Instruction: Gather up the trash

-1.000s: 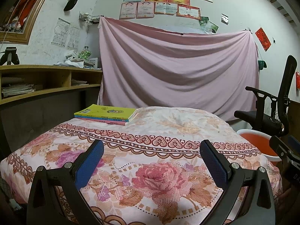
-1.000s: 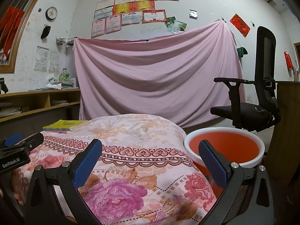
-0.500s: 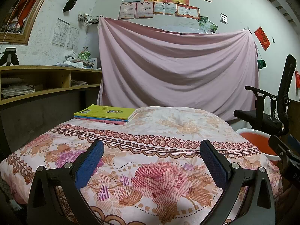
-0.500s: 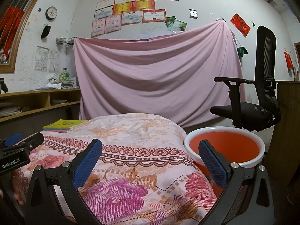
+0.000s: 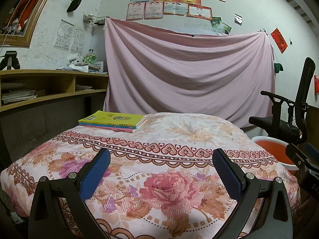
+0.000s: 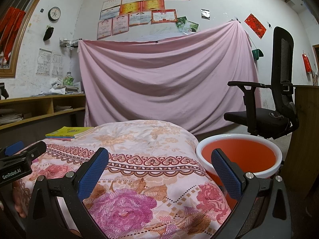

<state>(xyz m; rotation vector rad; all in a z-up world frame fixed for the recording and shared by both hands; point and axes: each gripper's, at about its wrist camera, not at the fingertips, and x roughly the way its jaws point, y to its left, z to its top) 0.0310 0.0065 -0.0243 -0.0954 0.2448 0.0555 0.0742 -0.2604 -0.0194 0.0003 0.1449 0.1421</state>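
An orange bucket with a white rim (image 6: 238, 155) stands on the floor at the right of the flower-patterned table cover (image 6: 143, 149); it also shows in the left wrist view (image 5: 273, 149). I see no loose trash on the cover in either view. My left gripper (image 5: 160, 163) is open and empty, held over the near part of the cover (image 5: 159, 149). My right gripper (image 6: 159, 161) is open and empty, over the cover's right corner next to the bucket. Each gripper shows at the edge of the other's view.
A stack of books with a yellow top (image 5: 111, 121) lies at the cover's far left. A black office chair (image 6: 275, 107) stands behind the bucket. A wooden shelf unit (image 5: 45, 87) runs along the left wall. A pink sheet (image 5: 187, 75) hangs behind.
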